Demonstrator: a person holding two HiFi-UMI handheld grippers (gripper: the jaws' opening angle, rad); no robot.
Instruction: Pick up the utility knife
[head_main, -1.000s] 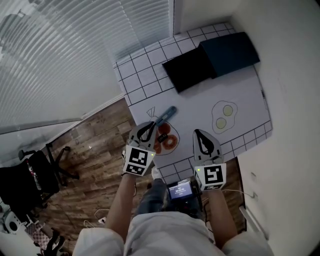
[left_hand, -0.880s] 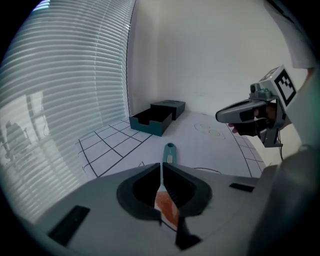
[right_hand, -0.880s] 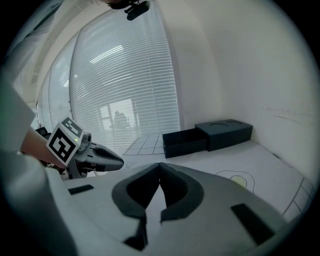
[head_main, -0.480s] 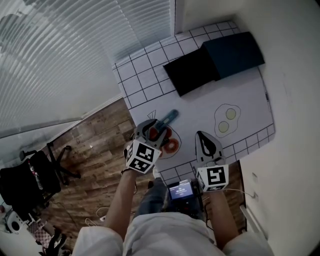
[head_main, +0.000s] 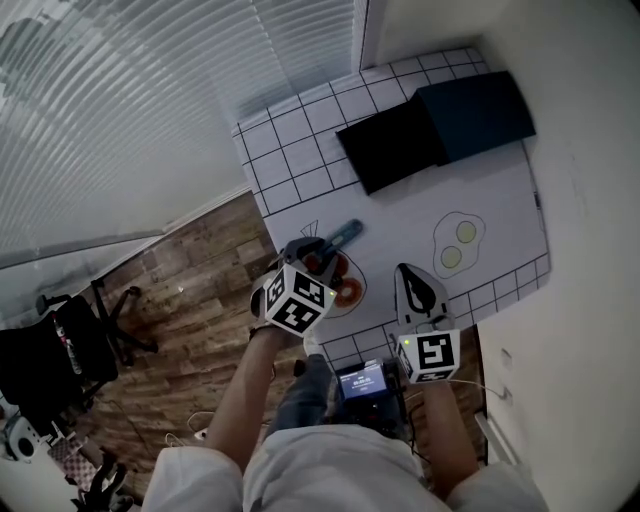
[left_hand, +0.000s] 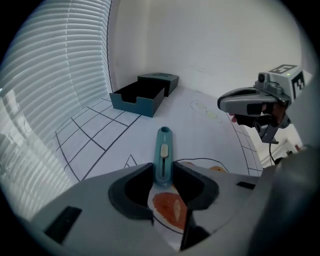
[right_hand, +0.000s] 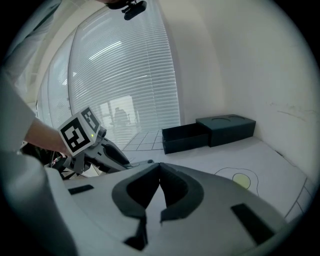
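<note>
Utility knife (head_main: 340, 234), teal, lay flat on white grid-printed mat (head_main: 300, 150) in head view, its near end between tips of left gripper (head_main: 312, 256). Right gripper (head_main: 416, 281) hung apart from it, near fried-egg drawing (head_main: 458, 245). Dark box (head_main: 470, 112) with pulled-out drawer (head_main: 388, 150) sat at mat's far end.

Left gripper view: jaws spread, flanking knife's near end above red drawing (left_hand: 167, 207); contact unclear.

Right gripper view: jaws pressed together, nothing between. Left gripper's marker cube (right_hand: 79, 131) showed at left.
</note>
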